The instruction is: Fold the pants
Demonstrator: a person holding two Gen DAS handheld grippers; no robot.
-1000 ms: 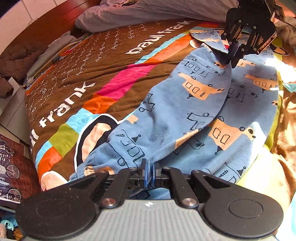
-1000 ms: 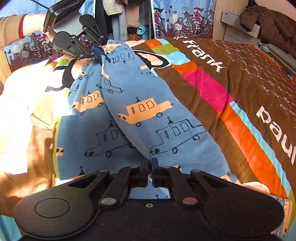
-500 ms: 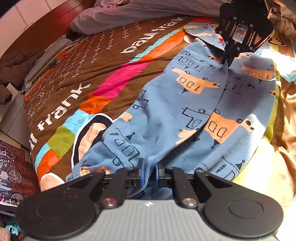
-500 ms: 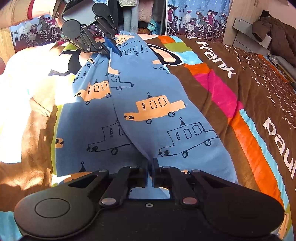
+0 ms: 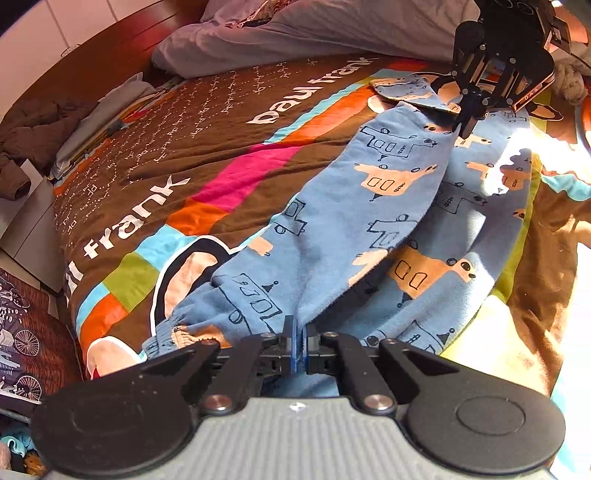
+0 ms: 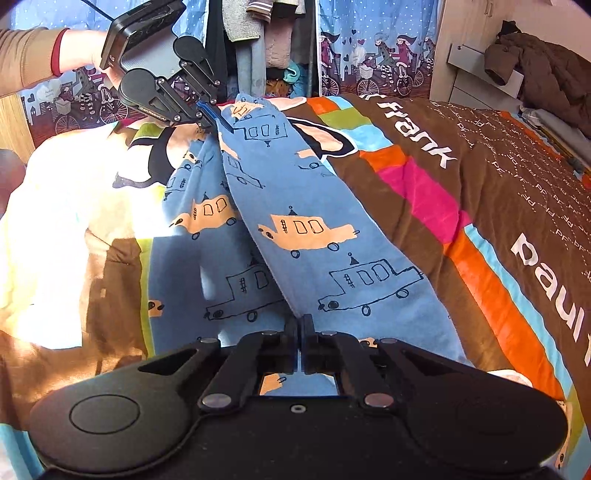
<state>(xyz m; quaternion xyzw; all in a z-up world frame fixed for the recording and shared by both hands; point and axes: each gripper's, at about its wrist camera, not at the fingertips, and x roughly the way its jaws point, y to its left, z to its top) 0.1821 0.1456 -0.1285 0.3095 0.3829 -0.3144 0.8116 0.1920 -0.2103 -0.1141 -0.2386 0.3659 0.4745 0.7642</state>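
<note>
— Where are the pants [image 5: 369, 229] from your seat?

— Spread lengthwise on the bed, blue fleece with drawn cars. I have one leg lifted and laid slantwise over the other, its edge forming a raised ridge between my two tools.

— And under them?

— A brown bedspread [image 5: 207, 147] with pink, orange, green and blue blocks and white "paul frank" lettering. Strong sun bleaches the side beyond the lower leg.

— The room?

— My left camera gives me a grey pillow [image 5: 314, 33] at the head of the bed, a dark wooden headboard [image 5: 92, 59] and folded clothes along the far edge. Only my right camera shows the foot end: a cyclist-print curtain [image 6: 369, 62], garments hanging in a gap in it, a white cabinet with a brown jacket [image 6: 535, 59] on top, and my sleeve behind the other tool.

— The claws?

— The left gripper [image 5: 297, 343] is pinched tight on pants fabric near the cuff; blue cloth shows between the pads. The right gripper [image 6: 298, 332] has its fingers pressed together on the ridge near the waist. In each view the opposite tool also bites the cloth.
</note>
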